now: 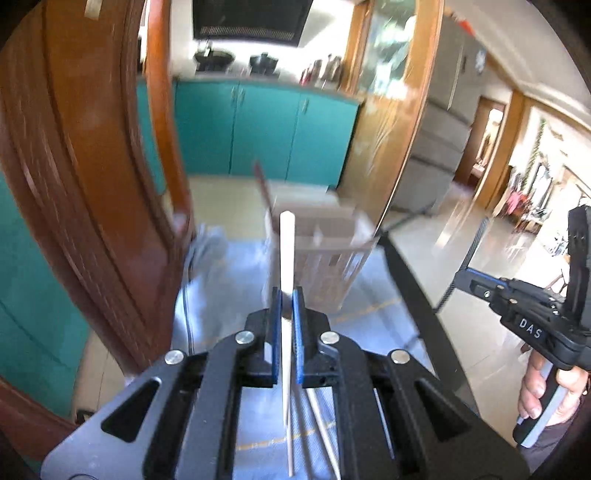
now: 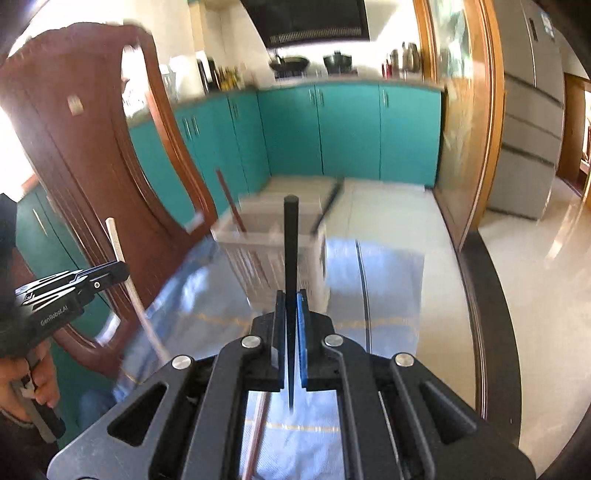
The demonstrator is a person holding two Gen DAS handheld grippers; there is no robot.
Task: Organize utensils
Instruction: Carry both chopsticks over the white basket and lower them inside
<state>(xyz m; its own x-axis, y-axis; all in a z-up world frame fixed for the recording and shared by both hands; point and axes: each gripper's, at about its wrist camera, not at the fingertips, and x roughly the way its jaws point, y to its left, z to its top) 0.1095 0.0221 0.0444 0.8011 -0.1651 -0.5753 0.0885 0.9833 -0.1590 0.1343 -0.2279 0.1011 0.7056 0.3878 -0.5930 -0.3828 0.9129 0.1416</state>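
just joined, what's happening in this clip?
A person is sorting chopsticks with a handheld tool in each hand. The left tongs are shut on a white chopstick; the right tongs are shut on a black chopstick. Both point toward a slotted holder on the table, which already holds a brown stick.

I look over a shiny glass table top with a dark rim [image 2: 484, 295]. A brown wooden chair back [image 2: 74, 147] stands at its left edge. Past the far edge I see teal kitchen cupboards [image 2: 347, 133] under a black stove hood [image 2: 314, 22]. The pale tile floor [image 2: 535, 266] glows in bright light. A big grey fridge [image 2: 532, 110] stands on the right.
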